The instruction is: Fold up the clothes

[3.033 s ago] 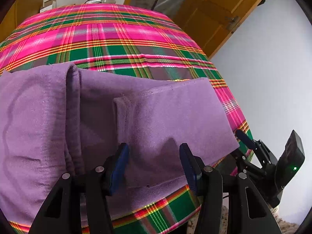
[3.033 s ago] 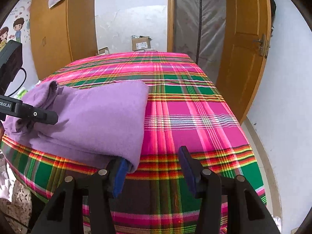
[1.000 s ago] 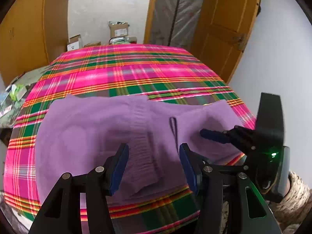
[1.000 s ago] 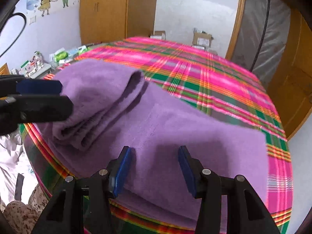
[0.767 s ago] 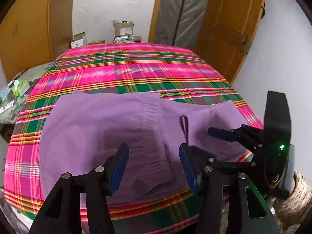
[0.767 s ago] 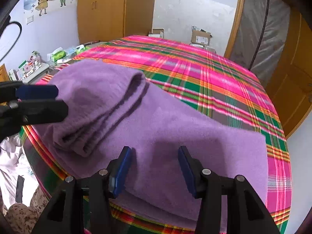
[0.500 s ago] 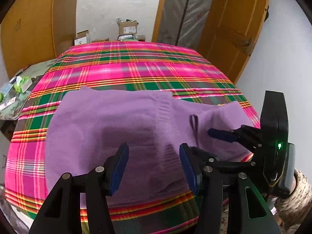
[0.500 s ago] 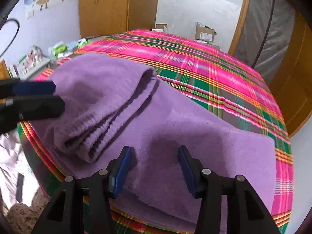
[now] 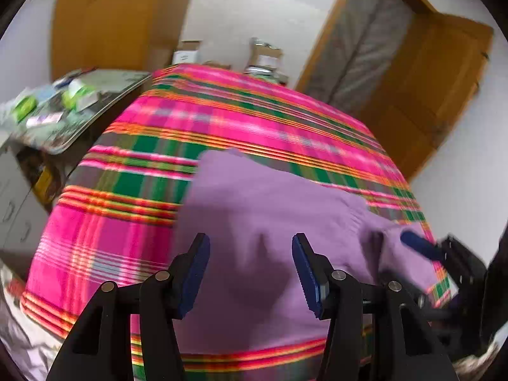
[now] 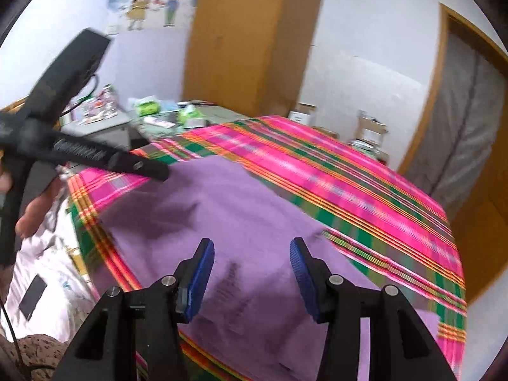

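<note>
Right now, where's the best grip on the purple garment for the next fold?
Probably the far corner of the purple garment, about. It lies flat on the plaid cloth with a free edge there. Bring the open left gripper in from the left, low over the cloth.

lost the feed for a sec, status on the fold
Left gripper open, empty. Right gripper open, empty. Purple sweater folded on plaid cloth. Nothing in the way.
</note>
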{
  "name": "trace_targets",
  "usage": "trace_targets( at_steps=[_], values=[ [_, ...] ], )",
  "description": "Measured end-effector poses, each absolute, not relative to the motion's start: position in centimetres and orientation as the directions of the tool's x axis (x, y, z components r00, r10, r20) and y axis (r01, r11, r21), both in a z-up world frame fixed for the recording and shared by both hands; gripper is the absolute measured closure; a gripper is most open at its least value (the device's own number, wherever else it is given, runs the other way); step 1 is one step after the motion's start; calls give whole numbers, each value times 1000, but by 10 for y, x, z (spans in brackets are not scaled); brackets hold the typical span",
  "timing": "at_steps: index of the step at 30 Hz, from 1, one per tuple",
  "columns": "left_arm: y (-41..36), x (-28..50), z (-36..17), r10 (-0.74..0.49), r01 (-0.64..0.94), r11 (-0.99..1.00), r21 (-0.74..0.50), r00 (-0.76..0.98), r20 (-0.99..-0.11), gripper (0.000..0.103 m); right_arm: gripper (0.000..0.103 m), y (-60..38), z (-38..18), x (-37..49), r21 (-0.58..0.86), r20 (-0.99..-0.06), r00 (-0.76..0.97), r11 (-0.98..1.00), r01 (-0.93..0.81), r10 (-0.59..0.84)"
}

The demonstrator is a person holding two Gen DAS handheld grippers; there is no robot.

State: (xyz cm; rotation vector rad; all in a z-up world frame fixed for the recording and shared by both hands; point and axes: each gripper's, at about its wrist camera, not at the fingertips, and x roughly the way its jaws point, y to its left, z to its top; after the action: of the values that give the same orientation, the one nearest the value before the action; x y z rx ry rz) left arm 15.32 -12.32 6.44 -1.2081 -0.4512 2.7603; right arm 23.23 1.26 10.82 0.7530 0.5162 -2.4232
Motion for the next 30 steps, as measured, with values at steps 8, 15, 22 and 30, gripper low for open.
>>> trace_targets(
  at_steps=[8, 15, 22, 30],
  values=[
    [-174, 134, 45, 158, 137, -939, -316, -644, -749, 47, 52, -57, 88, 236, -126, -654, -550, -642, 756, -519],
    [-189, 121, 28, 182, 140, -935, -325, -598, -780, 47, 52, -100, 66, 243, -98, -699, -463, -569, 817, -544],
    [-191, 110, 21, 193, 136, -936, -324, -572, -797, 47, 44, -121, 50, 254, -144, -724, -469, -554, 820, -507],
    [-190, 96, 11, 232, 116, -932, -342, -531, -815, 47, 44, -131, 42, 257, -231, -716, -540, -580, 781, -443]
  ],
)
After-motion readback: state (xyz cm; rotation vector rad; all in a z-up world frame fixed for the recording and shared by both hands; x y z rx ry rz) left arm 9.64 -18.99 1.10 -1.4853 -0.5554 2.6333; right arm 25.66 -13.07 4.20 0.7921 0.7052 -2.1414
